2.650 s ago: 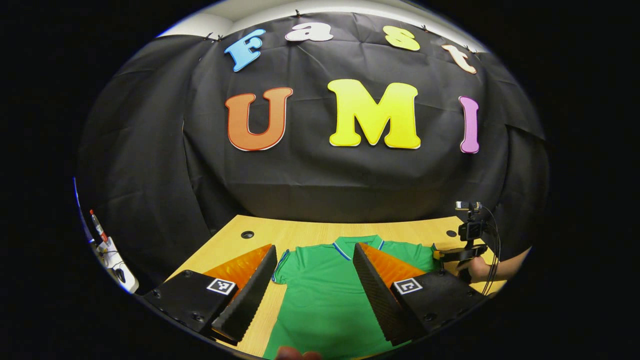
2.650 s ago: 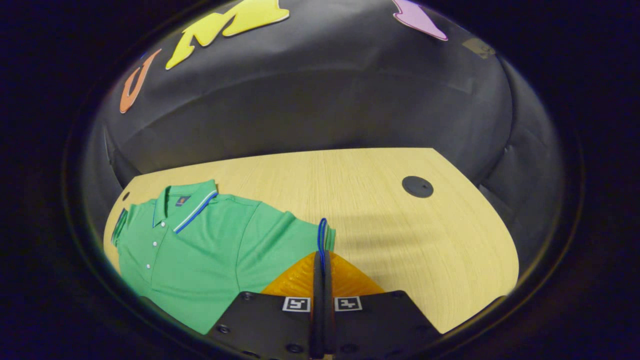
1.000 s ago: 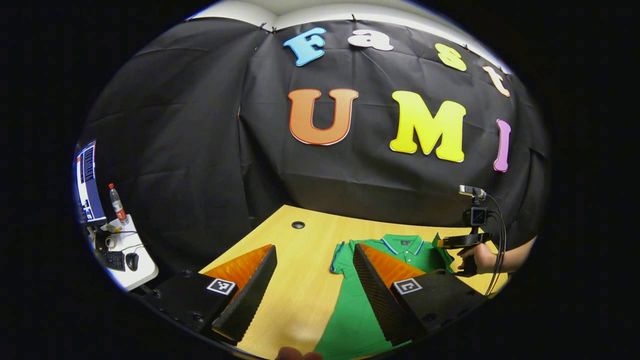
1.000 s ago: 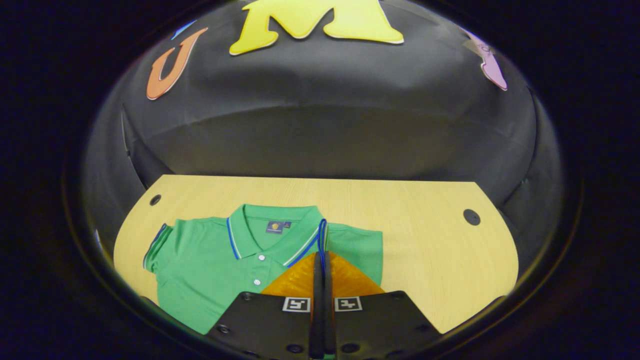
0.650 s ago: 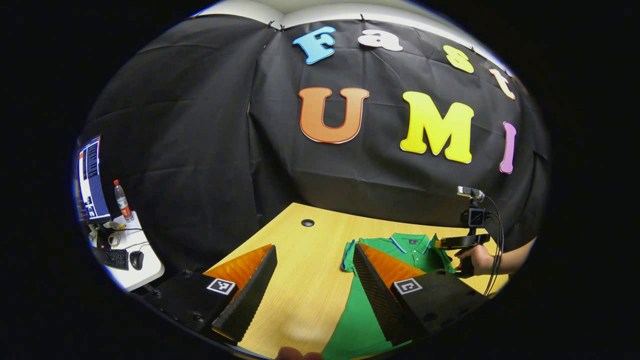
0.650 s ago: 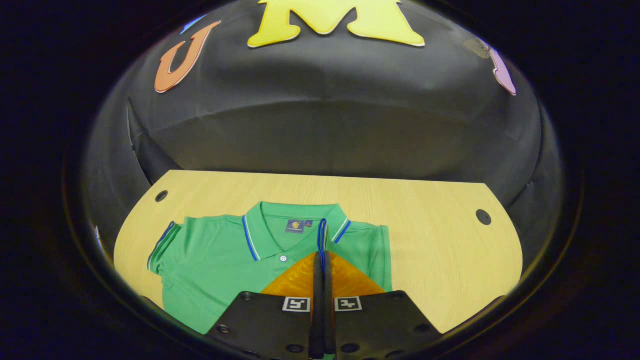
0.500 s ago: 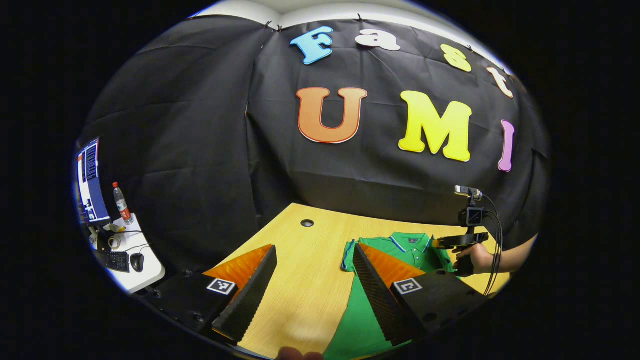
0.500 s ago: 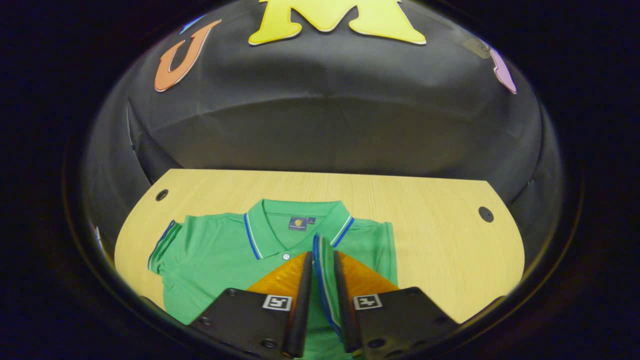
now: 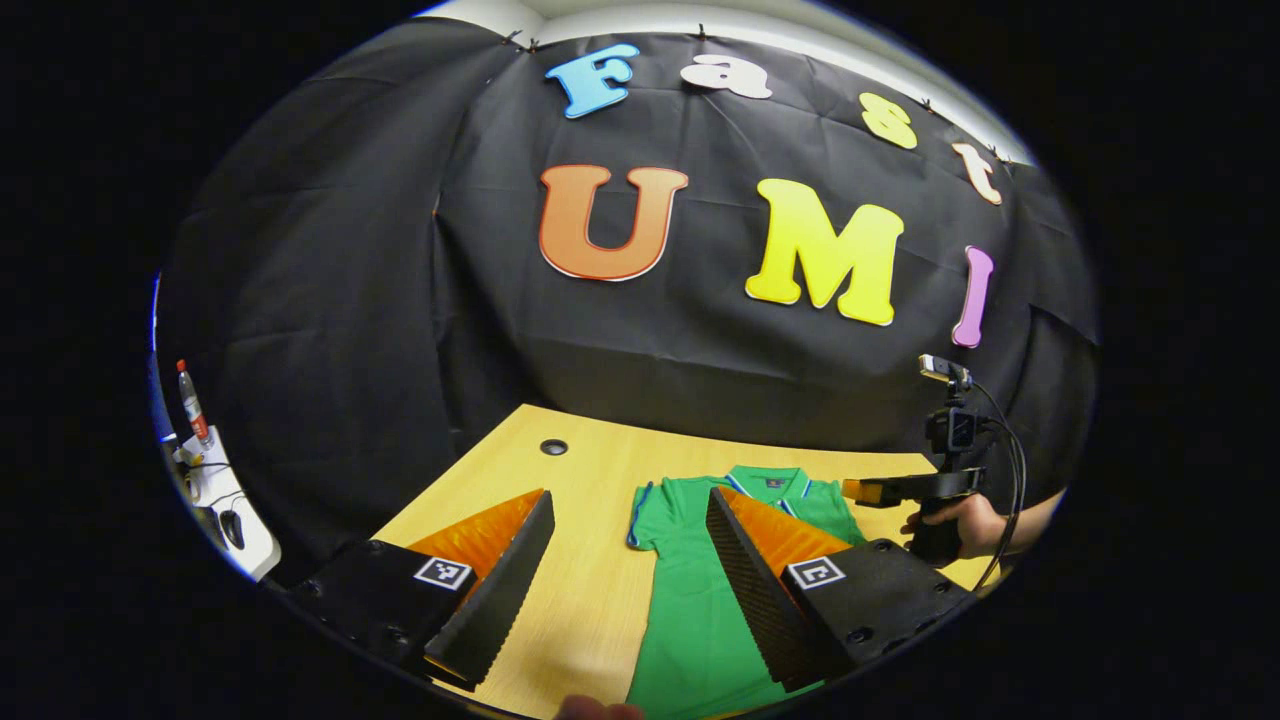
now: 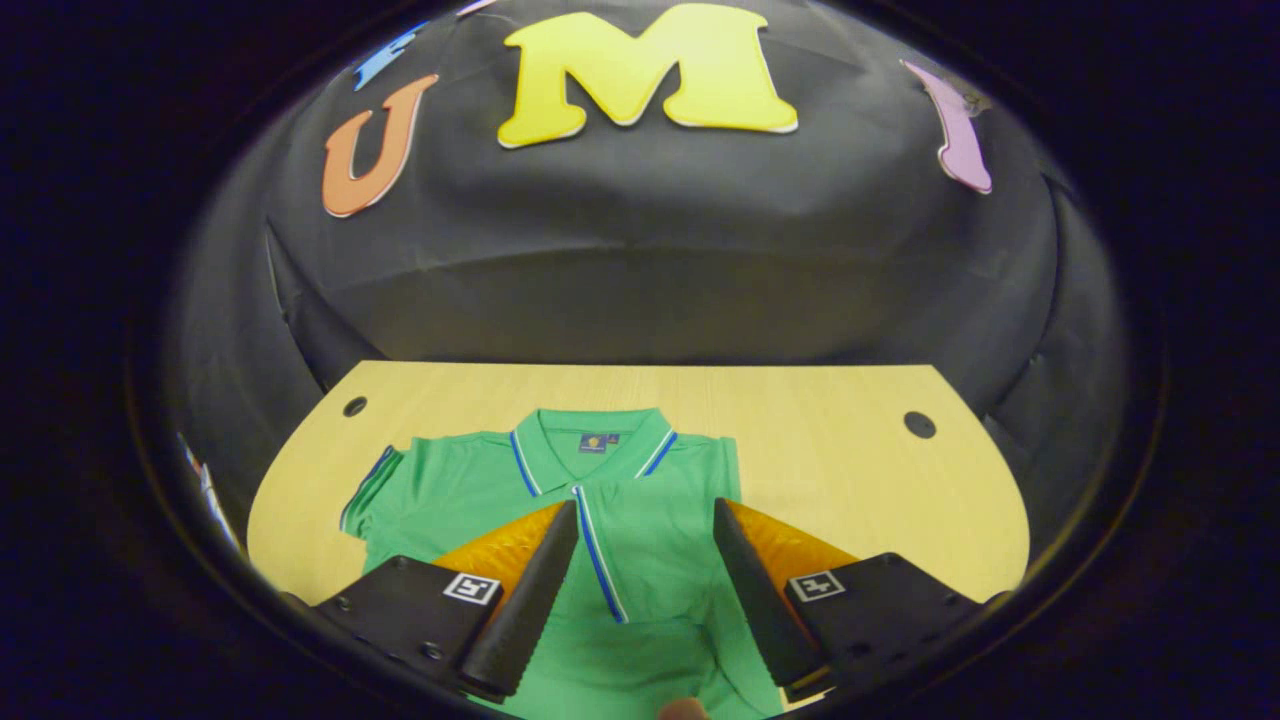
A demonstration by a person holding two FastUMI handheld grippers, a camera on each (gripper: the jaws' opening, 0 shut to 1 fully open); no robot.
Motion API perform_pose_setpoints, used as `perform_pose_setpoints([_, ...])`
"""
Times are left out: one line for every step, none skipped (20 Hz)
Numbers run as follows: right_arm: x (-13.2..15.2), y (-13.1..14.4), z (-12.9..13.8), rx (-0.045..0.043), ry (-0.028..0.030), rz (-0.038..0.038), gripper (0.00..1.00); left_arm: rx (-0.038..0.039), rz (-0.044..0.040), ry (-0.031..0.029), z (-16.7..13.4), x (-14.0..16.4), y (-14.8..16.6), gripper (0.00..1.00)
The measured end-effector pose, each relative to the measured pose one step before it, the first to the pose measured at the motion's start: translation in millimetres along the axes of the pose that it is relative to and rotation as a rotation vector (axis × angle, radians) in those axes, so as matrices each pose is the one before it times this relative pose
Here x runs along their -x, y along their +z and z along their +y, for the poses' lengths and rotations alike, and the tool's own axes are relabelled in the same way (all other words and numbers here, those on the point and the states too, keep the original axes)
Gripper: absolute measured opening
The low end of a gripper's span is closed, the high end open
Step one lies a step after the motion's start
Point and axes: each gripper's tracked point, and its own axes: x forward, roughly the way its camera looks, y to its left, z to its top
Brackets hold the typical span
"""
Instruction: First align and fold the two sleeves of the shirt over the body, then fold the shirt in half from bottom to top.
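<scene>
With jaws spread, right tool (image 10: 640,560) above green shirt (image 10: 640,500), left tool (image 9: 630,560) wide

The left claw (image 9: 630,560) is held level with its two fingers spread wide and nothing between them. The right claw (image 10: 640,570) likewise has its fingers well apart, gripping nothing. In the left gripper view, a hand (image 9: 965,522) on a bare forearm grips the right claw's handle.

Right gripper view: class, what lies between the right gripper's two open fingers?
In the right gripper view, the right gripper stands open over the green polo shirt; between its fingers lies the folded-over sleeve's blue-and-white striped cuff.
</scene>
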Motion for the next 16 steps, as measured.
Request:
perform_pose_setpoints([18.19, 4.6, -2.18, 0.01628, 0.00115, -0.02416, 0.87, -0.00554, 0.00623, -0.0285, -2.52, -5.64, -0.44, 0.99])
perform_pose_setpoints([18.77, 5.45, -1.82, 0.01625, 0.00205, -0.02628, 0.9, -0.00462, 0.00368, -0.02617, -2.36, -6.75, 0.63, 0.99])
perform_pose_setpoints([18.93, 6.33, -1.37, 0.01644, 0.00174, -0.02708, 0.9, -0.00405, 0.00353, -0.02491, -1.43, -8.21, -0.81, 0.99])
perform_pose_setpoints([19.71, 6.58, -2.28, 0.01744, -0.00012, -0.02401, 0.9, -0.00344, 0.00396, -0.02788, -1.09, -8.19, -1.31, 0.99])
perform_pose_setpoints([26.51, 6.89, -3.95, 0.01393, -0.00242, -0.02739, 0.89, -0.00113, 0.01893, -0.06351, -5.63, -15.34, -5.04, 0.98])
perform_pose_setpoints([24.46, 0.84, -1.07, -0.01682, -0.00011, -0.00454, 0.87, 0.00339, 0.01712, -0.03122, -1.58, -10.54, -4.1, 0.98])
perform_pose_setpoints([18.69, -1.02, 1.87, -0.03067, 0.00823, 0.00205, 0.9, 0.00682, 0.02341, -0.02203, 1.94, -12.75, -7.09, 0.98])
perform_pose_setpoints([16.28, -2.41, 1.89, -0.01826, 0.00841, -0.00012, 0.9, 0.009, 0.02014, -0.01673, 1.25, -12.96, -4.3, 0.98])
perform_pose_setpoints([15.31, -2.69, -4.16, -0.00394, -0.01022, 0.00041, 0.87, 0.00886, 0.01849, -0.00771, 3.26, -13.71, -5.04, 0.98])
perform_pose_setpoints([13.56, -3.32, -3.89, -0.00621, -0.0092, -0.00227, 0.87, 0.00006, 0.02639, -0.00049, 4.1, -13.58, -8.29, 0.98])
perform_pose_setpoints([12.67, -3.69, -3.59, -0.00949, -0.01017, 0.00005, 0.87, -0.00683, 0.02652, -0.00414, 4.82, -13.29, -6.42, 0.98])
perform_pose_setpoints([9.91, -6.05, -5.62, -0.01241, -0.01547, 0.00818, 0.9, 0.00023, 0.01765, -0.01782, 0.91, -12.49, -7.62, 0.99])
perform_pose_setpoints([8.3, -8.36, -5.2, -0.01555, -0.0143, 0.01409, 0.87, 0.00335, 0.01502, -0.03031, -1.53, -12.19, -3.21, 0.98])
perform_pose_setpoints([5.11, -7.45, -6.01, -0.00926, -0.01655, 0.01283, 0.87, -0.00393, 0.02507, -0.01, 2.09, -12.5, -5.87, 0.99])
perform_pose_setpoints([4.75, -7.8, -6.71, 0.00029, -0.02156, 0.01428, 0.89, -0.00565, 0.02291, -0.00171, 5.32, -13.14, -7.81, 0.99])
perform_pose_setpoints([4.48, -6.28, -5.07, -0.00235, -0.01552, 0.0124, 0.87, -0.0078, 0.01736, 0.00537, 5.02, -9.65, -4.14, 0.99])
